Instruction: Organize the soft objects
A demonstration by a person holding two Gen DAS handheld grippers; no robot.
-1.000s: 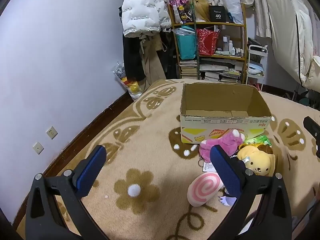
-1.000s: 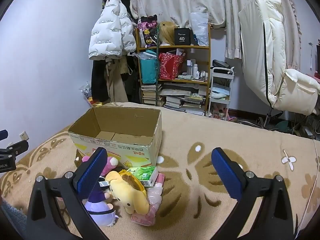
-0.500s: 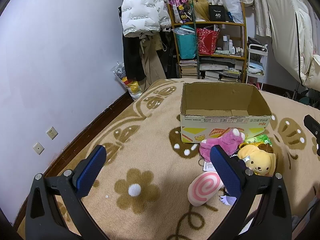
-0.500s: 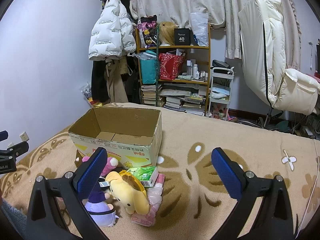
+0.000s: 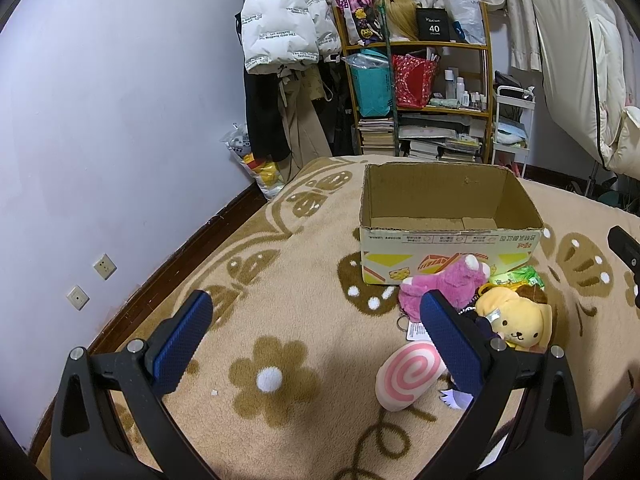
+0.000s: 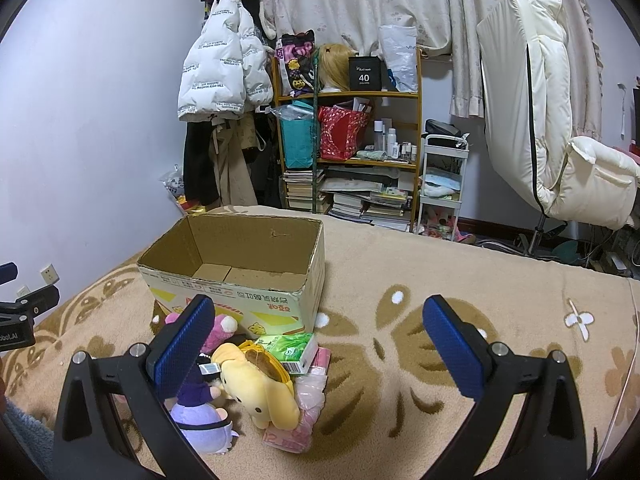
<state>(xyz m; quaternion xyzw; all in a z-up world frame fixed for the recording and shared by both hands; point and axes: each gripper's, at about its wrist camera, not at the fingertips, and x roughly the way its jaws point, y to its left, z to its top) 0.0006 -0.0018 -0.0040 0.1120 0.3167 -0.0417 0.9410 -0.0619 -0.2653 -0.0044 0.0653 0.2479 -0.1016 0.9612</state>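
Observation:
An open, empty cardboard box (image 5: 448, 236) (image 6: 240, 280) sits on the beige patterned blanket. In front of it lies a heap of soft toys: a pink plush (image 5: 444, 284), a yellow dog plush (image 5: 516, 320) (image 6: 256, 388), a pink swirl pillow (image 5: 408, 376), a purple doll (image 6: 200, 412), a green tissue pack (image 6: 288, 348) and a pink packet (image 6: 304, 404). My left gripper (image 5: 316, 336) hovers open, left of the heap. My right gripper (image 6: 320, 340) hovers open above the heap's right side. Neither holds anything.
A wooden shelf (image 6: 352, 152) with bags and books stands beyond the bed, next to hanging coats (image 5: 288, 40) and a white trolley (image 6: 444, 184). A cream chair (image 6: 552, 120) is at the right. The purple wall (image 5: 100, 120) runs along the left.
Almost nothing differs; both views shift only very slightly and the toys and box stay where they were.

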